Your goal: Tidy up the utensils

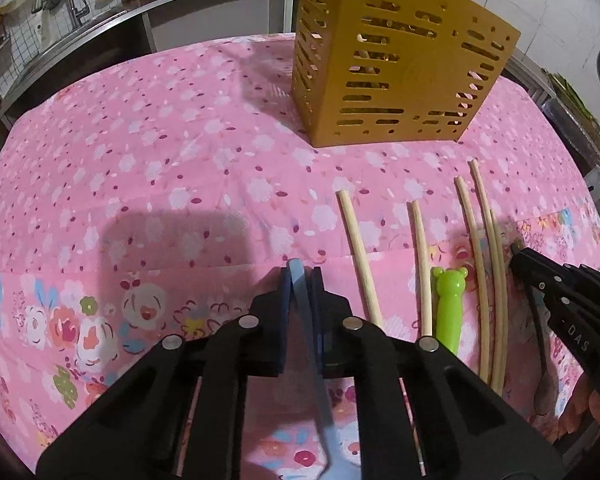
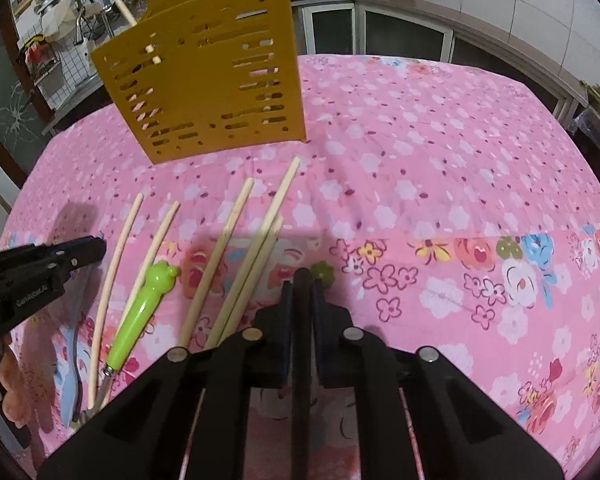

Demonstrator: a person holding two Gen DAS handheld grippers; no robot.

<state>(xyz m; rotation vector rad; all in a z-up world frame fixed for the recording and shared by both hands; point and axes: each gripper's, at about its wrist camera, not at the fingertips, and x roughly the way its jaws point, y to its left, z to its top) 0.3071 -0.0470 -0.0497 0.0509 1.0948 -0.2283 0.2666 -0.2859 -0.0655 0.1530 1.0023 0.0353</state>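
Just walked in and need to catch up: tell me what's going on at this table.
A person is sorting utensils with two handheld grippers. The left gripper has its jaws shut on a blue utensil handle; the right gripper grips a dark handle. Five wooden chopsticks and a green bear-topped utensil lie on the pink floral tablecloth. The yellow slotted holder stands behind them, already holding a chopstick or two.

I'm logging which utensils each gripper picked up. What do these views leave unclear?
- Blue utensil: left view, working end hidden behind left gripper.
- Dark utensil: right view, type hidden by right gripper.
- Yellow holder contents: walls hide them, top cropped.
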